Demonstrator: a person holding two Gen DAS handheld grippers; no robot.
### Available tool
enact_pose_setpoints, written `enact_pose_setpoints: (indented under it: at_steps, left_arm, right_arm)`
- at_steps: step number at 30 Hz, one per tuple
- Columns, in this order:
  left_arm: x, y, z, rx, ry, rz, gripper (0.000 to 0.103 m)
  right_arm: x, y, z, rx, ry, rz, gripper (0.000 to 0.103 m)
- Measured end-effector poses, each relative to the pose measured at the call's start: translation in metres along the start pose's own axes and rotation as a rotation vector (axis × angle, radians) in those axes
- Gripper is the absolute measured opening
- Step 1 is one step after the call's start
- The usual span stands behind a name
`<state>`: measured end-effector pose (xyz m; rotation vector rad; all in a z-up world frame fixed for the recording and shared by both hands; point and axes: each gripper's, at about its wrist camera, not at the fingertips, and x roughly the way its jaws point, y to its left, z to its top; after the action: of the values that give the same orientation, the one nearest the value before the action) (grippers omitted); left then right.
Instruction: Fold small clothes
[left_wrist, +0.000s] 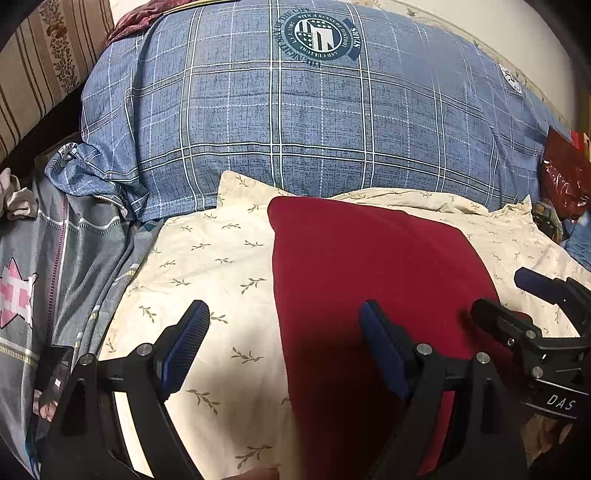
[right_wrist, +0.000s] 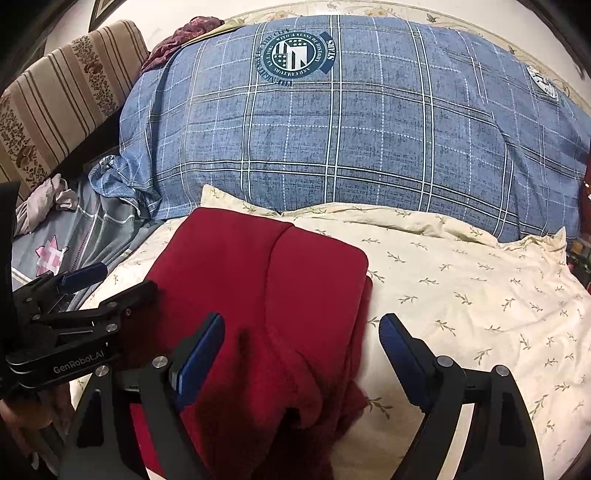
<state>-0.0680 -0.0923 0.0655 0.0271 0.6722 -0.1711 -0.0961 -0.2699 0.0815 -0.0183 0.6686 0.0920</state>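
Lying smooth, folded red garment (right_wrist: 266, 295)

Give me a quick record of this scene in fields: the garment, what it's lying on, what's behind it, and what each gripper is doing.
garment: red garment, lying folded and fairly flat
surface: cream leaf-print sheet
behind: blue plaid duvet with a round crest
far left: striped floral cushion
left gripper: open, holding nothing, its span crossing the garment's left edge
right gripper: open, holding nothing, its span crossing the garment's right edge
fold state: appears folded over once
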Motion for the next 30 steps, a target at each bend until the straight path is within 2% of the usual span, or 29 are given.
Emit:
enact_pose_setpoints:
  at_steps: [30]
  left_arm:
    - [0.0016,0.0029,0.0002,-0.005,0.009,-0.004,0.084]
  right_arm:
    - [0.002,0.0038,-0.0023,0.006,0.012,0.007,0.087]
